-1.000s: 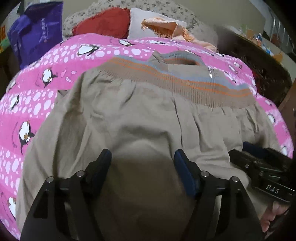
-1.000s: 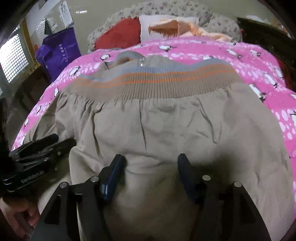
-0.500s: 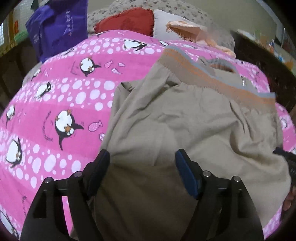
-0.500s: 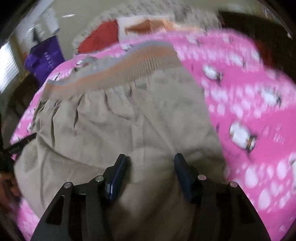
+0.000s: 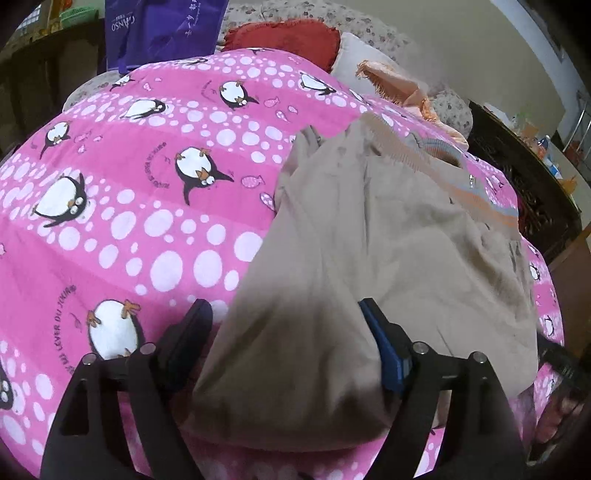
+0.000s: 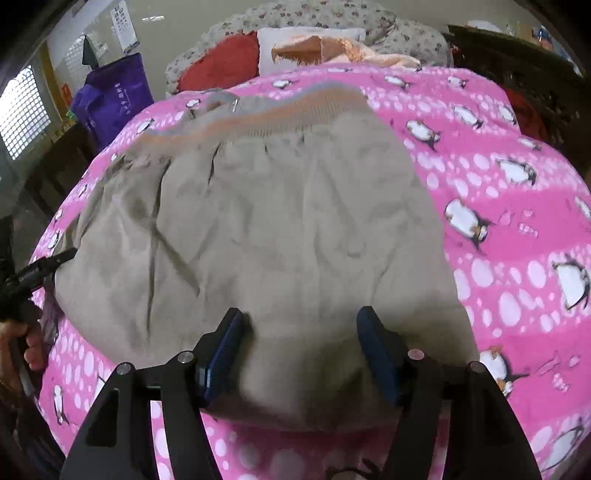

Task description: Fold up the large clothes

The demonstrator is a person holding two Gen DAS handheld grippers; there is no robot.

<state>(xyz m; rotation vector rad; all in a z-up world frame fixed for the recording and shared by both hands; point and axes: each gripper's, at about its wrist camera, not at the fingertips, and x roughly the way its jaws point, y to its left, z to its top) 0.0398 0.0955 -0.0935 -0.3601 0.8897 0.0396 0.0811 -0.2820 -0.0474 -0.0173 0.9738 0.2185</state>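
Observation:
A beige jacket [image 5: 388, 251] with a ribbed grey-and-orange striped hem [image 6: 258, 114] lies folded on a bed with a pink penguin-print cover [image 5: 129, 192]. In the right wrist view the jacket [image 6: 277, 229] fills the middle of the cover [image 6: 517, 192]. My left gripper [image 5: 284, 332] is open, over the jacket's near left edge. My right gripper [image 6: 299, 336] is open, over the jacket's near edge, with nothing held. The left gripper shows at the left edge of the right wrist view [image 6: 37, 269]. The right gripper shows at the right edge of the left wrist view [image 5: 565, 365].
A red cushion [image 5: 284, 40], a white pillow [image 6: 284, 48] and an orange cloth [image 5: 399, 85] lie at the bed's head. A purple bag [image 5: 162, 29] stands at the back left. Dark wooden furniture [image 5: 535, 184] runs along the bed's right side.
Both grippers have moved apart toward the jacket's sides. The left view has swung left, showing more pink cover. The jacket lies as before.

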